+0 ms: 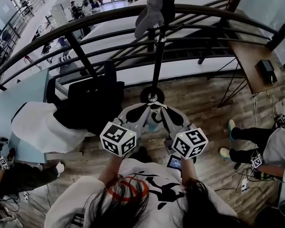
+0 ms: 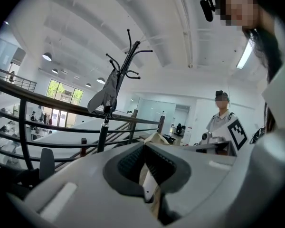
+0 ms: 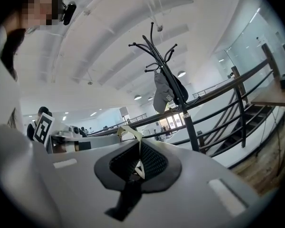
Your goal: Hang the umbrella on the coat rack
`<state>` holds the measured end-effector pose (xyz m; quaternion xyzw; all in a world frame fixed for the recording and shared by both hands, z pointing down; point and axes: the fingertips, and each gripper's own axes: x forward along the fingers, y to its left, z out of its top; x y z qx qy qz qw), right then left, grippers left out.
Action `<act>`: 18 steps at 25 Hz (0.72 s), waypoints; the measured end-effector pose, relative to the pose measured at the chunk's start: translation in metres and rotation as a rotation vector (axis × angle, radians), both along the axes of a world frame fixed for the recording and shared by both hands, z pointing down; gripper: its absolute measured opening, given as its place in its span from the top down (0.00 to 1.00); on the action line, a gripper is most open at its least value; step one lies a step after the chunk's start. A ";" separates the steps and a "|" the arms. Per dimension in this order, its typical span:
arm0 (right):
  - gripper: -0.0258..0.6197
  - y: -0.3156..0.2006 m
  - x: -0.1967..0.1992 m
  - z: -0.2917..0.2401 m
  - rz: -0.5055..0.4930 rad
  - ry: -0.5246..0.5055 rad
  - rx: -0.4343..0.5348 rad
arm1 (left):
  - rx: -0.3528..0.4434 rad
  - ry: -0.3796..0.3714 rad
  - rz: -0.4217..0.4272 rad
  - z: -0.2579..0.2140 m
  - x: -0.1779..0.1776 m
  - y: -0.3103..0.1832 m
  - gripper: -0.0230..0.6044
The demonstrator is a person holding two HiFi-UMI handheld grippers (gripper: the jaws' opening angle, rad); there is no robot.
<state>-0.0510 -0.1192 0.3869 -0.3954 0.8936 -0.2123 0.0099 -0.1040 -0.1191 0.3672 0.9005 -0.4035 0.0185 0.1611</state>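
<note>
The black coat rack [image 1: 158,56] stands straight ahead by the railing, its round base [image 1: 152,96] on the wood floor and a grey bag [image 1: 149,14] hanging from its hooks. My left gripper [image 1: 145,109] and right gripper [image 1: 163,109] meet tip to tip just short of that base. Each is shut on a thin beige strap loop, which I take for the umbrella's. In the left gripper view the strap [image 2: 155,137] rises out of the shut left gripper [image 2: 145,167]. The right gripper [image 3: 138,163] pinches the same strap [image 3: 131,129]. Only a pale teal bit of the umbrella [image 1: 153,124] shows under the grippers.
A curved black railing [image 1: 85,18] runs behind the rack, with an open drop beyond. A black chair [image 1: 92,99] draped with white cloth stands to the left. A wooden desk [image 1: 251,61] is at the right. People sit at the far right [image 1: 270,146] and lower left [image 1: 9,175].
</note>
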 end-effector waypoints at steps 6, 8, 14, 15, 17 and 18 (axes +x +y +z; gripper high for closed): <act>0.92 -0.028 -0.010 -0.002 0.021 0.039 0.023 | 0.019 0.031 0.034 -0.003 -0.007 -0.027 0.96; 0.92 -0.034 -0.014 0.000 0.024 0.045 0.021 | 0.015 0.039 0.034 -0.001 -0.011 -0.034 0.96; 0.92 -0.053 -0.014 0.000 0.038 0.037 0.012 | 0.010 0.059 0.028 0.002 -0.018 -0.053 0.96; 0.92 -0.055 -0.016 0.001 0.033 0.040 0.014 | 0.007 0.064 0.021 0.004 -0.021 -0.057 0.96; 0.92 -0.062 -0.018 0.003 0.020 0.047 0.018 | 0.006 0.069 0.010 0.006 -0.024 -0.064 0.96; 0.92 -0.067 -0.018 0.003 0.013 0.049 0.018 | 0.009 0.067 0.007 0.006 -0.024 -0.068 0.96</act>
